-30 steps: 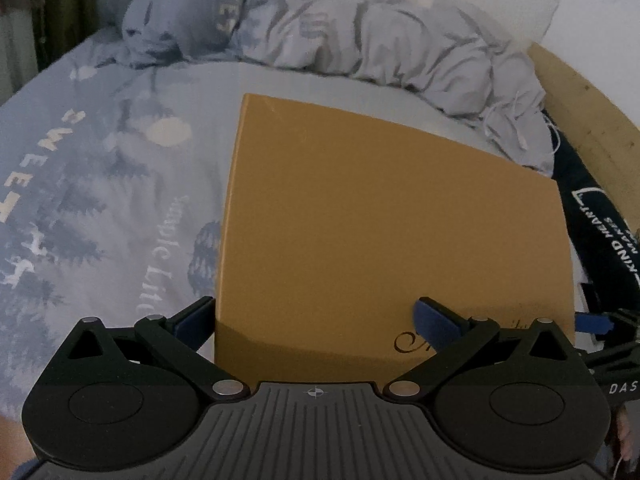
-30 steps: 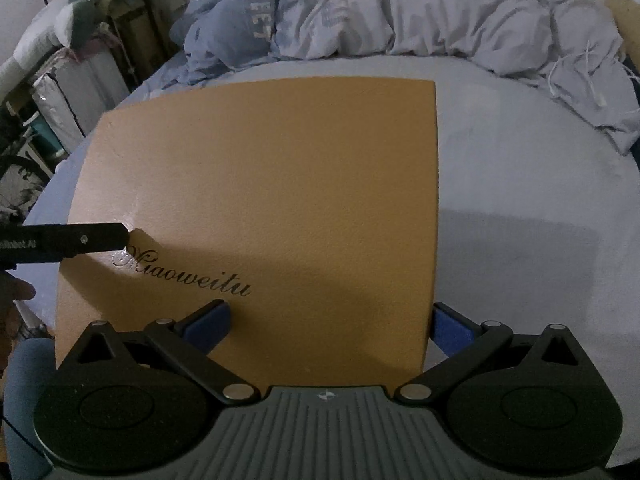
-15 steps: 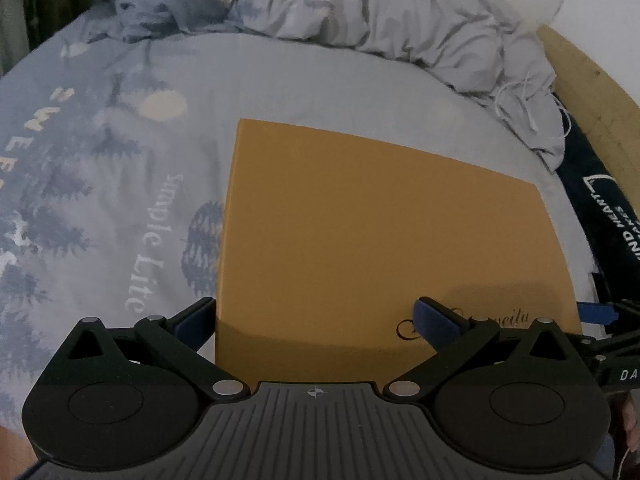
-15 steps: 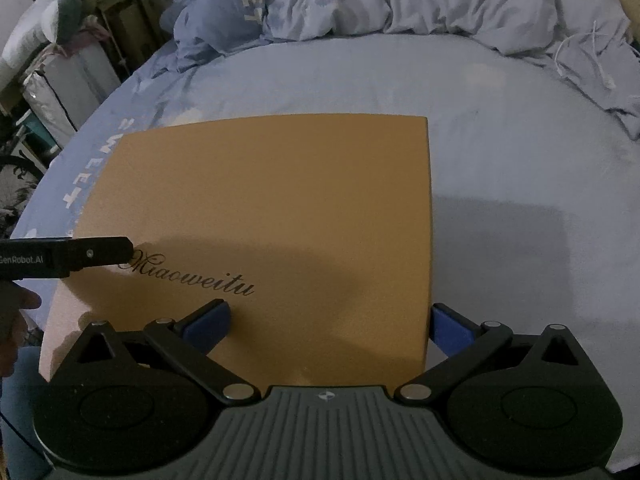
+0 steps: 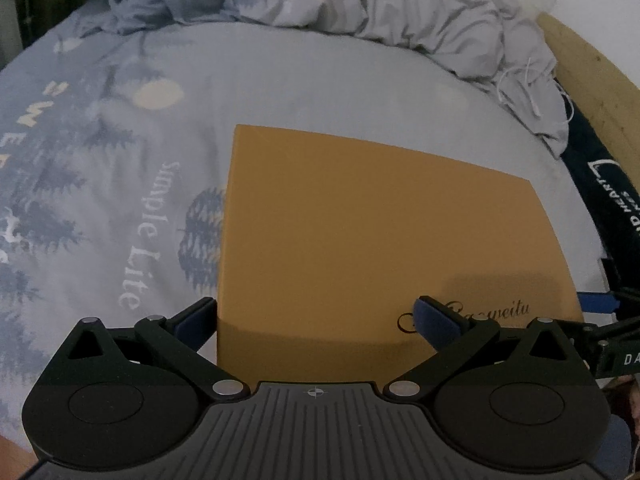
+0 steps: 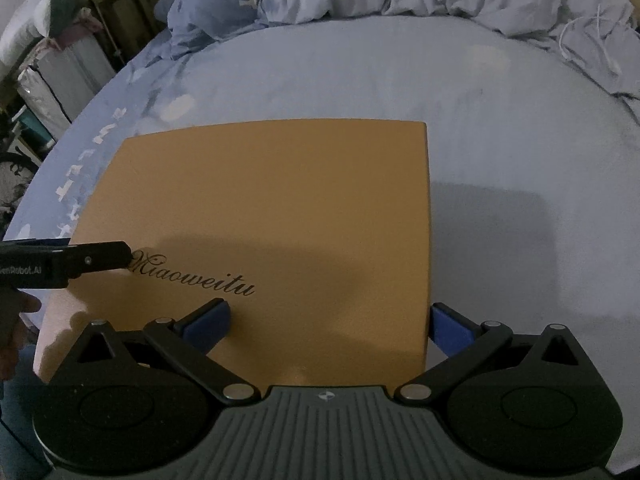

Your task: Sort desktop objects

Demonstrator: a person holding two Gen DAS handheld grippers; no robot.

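A: Nearest first; left claw stands wide, its blue pads one off the box's left edge, one over the lid near the script; nothing gripped. Right claw likewise wide, one pad on the lid side, the other just past the right edge; empty too.

B: And the box itself?

A: Flat orange gift box, square-ish, "Miaoweitu" in dark script at the near corner; lies flat on the bed, near edge right under both claws; a person's fingers show at the lower left of the right view.

B: Handling?

A: My guess: rigid card, lid stiff, probably light unless packed; contents unknown. Surface looks matte, faintly textured, so not very slick; corners could dent under a hard pinch.

B: Where to take it?

A: Too broad to span from above; better one claw on each side wall, low and level, or pinch the near rim where lid overlaps base. If the lid is loose, lifting by it alone may leave the base behind; cannot tell from here.

B: Beyond?

A: Soft printed sheet gives under weight; crumpled duvet at the far end, white cord trailing on it; dark bag at the right, clear of the box.
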